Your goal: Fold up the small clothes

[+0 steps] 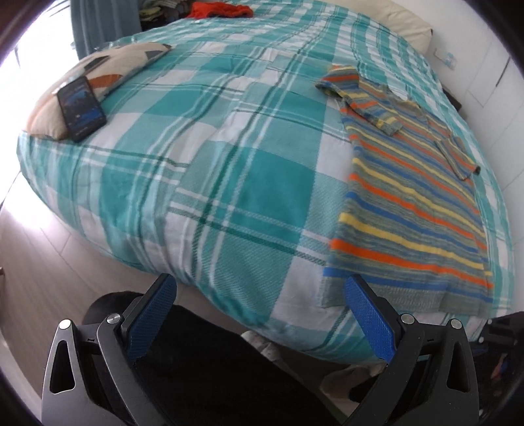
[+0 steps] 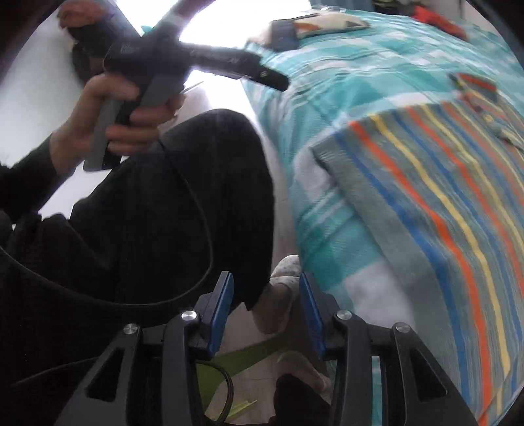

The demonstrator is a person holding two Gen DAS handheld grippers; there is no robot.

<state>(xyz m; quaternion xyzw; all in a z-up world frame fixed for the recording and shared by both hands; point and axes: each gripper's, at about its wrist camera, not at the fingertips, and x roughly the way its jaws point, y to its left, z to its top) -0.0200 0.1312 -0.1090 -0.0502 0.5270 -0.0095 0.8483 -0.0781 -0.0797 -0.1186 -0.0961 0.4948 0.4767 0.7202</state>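
Note:
A small striped shirt (image 1: 416,209) in grey, orange, yellow and blue lies flat on the right side of the bed, both sleeves folded in over its body. It also shows in the right wrist view (image 2: 435,216). My left gripper (image 1: 262,288) is open and empty, just off the bed's near edge, with its right finger (image 1: 366,311) beside the shirt's hem corner. My right gripper (image 2: 266,285) is open and empty, held below the bed edge over the floor, left of the shirt's hem. The left gripper (image 2: 271,78) shows in the person's hand in the right wrist view.
The bed has a teal and white plaid blanket (image 1: 203,170). A dark phone (image 1: 82,108) rests on a patterned pillow (image 1: 108,72) at the far left. Red clothing (image 1: 219,9) lies at the far end. The person's black-clad legs (image 2: 170,209) and slippered foot (image 2: 278,295) are by the bed.

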